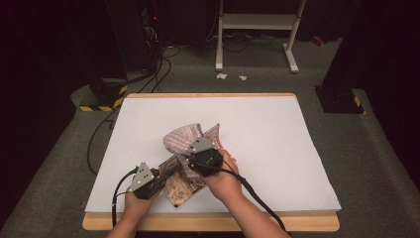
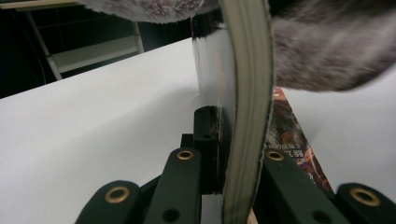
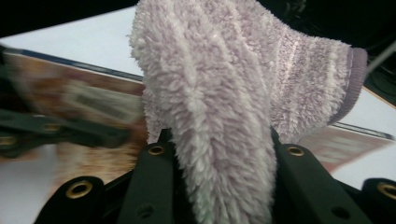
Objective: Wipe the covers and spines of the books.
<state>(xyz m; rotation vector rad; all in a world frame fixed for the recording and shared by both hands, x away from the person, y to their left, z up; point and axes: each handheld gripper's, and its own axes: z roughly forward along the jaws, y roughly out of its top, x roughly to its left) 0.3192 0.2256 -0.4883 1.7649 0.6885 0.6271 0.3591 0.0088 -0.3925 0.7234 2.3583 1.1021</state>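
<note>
Near the table's front edge, the left gripper (image 1: 163,174) is clamped on the edge of one thin glossy magazine with a reddish-brown cover (image 2: 245,116), its jaws nearly together. Just beside it, the right gripper (image 3: 219,154) pinches one fluffy pale-lilac striped sock (image 3: 233,93), which hangs over the magazine above the white table (image 1: 267,129).

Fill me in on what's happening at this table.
A person works two handheld grippers over a white-topped table. The left gripper is shut on the edge of a thin book, holding it up on edge. The right gripper is shut on a fluffy lilac sock, carrying it just above the book.
</note>
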